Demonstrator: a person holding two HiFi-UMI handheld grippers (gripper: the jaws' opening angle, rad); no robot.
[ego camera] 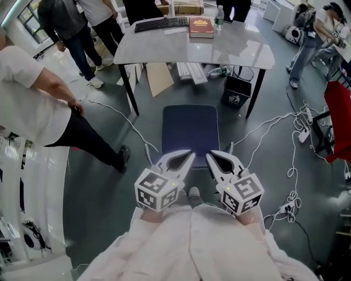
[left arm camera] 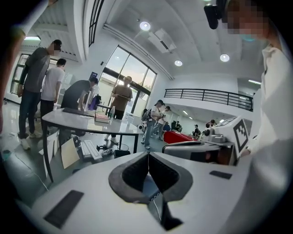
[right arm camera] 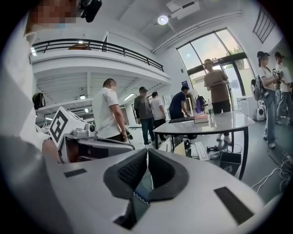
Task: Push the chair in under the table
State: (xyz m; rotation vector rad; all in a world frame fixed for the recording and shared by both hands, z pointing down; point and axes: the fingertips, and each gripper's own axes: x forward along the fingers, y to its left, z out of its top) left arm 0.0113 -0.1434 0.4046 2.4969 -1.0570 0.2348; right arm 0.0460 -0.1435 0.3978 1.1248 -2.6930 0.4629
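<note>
The chair (ego camera: 190,127) with a dark blue seat stands on the floor just in front of the grey table (ego camera: 241,52), its far edge near the table's front legs. My left gripper (ego camera: 191,155) and right gripper (ego camera: 209,156) sit side by side at the chair's near edge, tips almost meeting, both pointing toward the table. Each is shut with nothing between its jaws. The left gripper (left arm camera: 149,160) looks past its closed jaws at the table (left arm camera: 78,122). In the right gripper view the right gripper (right arm camera: 147,155) also faces the table (right arm camera: 219,122). Whether the tips touch the chair I cannot tell.
A keyboard (ego camera: 161,23), a red book (ego camera: 201,26) and a bottle (ego camera: 220,16) lie on the table. Under it are a black bin (ego camera: 237,90), cardboard (ego camera: 159,77) and spare keyboards. Cables (ego camera: 285,123) trail on the floor at right. A person (ego camera: 49,110) stands at left.
</note>
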